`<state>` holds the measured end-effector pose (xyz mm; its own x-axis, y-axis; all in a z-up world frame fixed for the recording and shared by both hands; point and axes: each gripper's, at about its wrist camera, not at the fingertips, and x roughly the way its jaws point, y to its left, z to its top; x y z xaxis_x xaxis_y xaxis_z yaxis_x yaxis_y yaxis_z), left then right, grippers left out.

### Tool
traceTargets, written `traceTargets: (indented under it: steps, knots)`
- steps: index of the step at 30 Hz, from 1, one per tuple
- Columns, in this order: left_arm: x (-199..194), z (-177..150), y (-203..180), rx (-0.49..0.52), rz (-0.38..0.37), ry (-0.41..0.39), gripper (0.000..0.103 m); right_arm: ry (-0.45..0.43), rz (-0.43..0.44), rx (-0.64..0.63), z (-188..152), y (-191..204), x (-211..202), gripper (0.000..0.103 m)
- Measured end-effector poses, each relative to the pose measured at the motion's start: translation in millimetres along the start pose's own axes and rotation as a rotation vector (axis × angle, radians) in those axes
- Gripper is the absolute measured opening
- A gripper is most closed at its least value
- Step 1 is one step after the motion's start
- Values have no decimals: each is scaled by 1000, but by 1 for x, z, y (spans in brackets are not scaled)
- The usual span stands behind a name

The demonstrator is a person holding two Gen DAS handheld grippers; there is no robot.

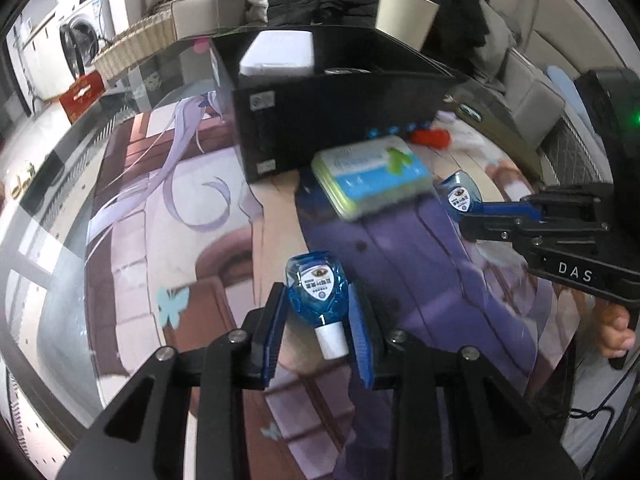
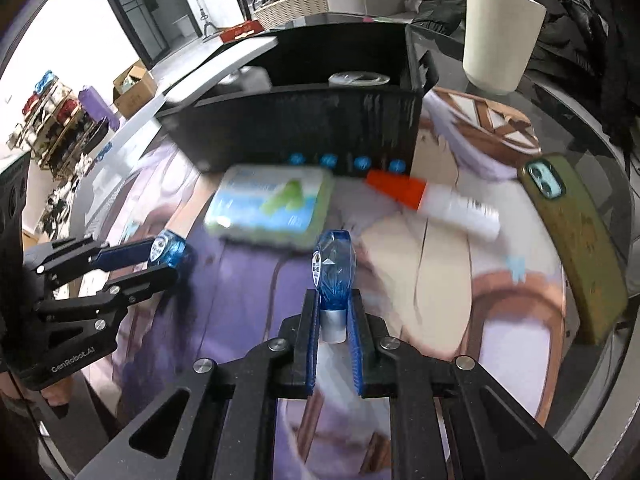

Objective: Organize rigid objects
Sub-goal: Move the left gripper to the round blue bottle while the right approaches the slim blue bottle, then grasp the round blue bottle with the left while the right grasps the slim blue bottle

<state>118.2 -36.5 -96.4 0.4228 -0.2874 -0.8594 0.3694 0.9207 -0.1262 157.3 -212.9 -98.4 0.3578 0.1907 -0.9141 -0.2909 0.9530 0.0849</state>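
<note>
Left gripper (image 1: 318,320) and right gripper (image 2: 334,320), lower centre, each clamped on a small blue bottle (image 1: 316,286) (image 2: 331,270): light, rigid, slippery; best held near the neck.

The bottles (image 1: 314,288) were glossy, clear blue plastic with white caps. The tin (image 1: 370,176) looked like smooth printed metal, the box (image 1: 340,120) matt black, and the counter (image 2: 592,380) was glossy glass under a smooth printed mat (image 1: 180,208).

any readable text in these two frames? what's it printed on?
"DAS": right gripper body, left wrist view.
"GenRobot.AI": left gripper body, right wrist view.
"1": neck of the blue bottle in the left gripper.
Bottle labels, green-and-blue tin, black box stickers: too blurred or small.
</note>
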Motion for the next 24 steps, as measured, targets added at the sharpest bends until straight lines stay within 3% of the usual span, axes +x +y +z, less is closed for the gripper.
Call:
traceTargets:
  steps: [2, 4, 13, 20, 24]
  knots:
    - [-1, 0, -3, 12, 5, -2, 34, 0, 24, -10, -3, 7, 0, 16]
    - [0, 3, -2, 1, 0, -2, 55, -7, 25, -14, -3, 11, 1, 24]
    - [7, 12, 0, -24, 9, -4, 55, -34, 29, -20, 9, 14, 8, 38]
    - [8, 13, -1, -21, 11, -3, 54, -40, 18, -35, 12, 14, 13, 38]
    - [8, 13, -2, -18, 18, -3, 35, -38, 5, -43, 12, 14, 13, 38]
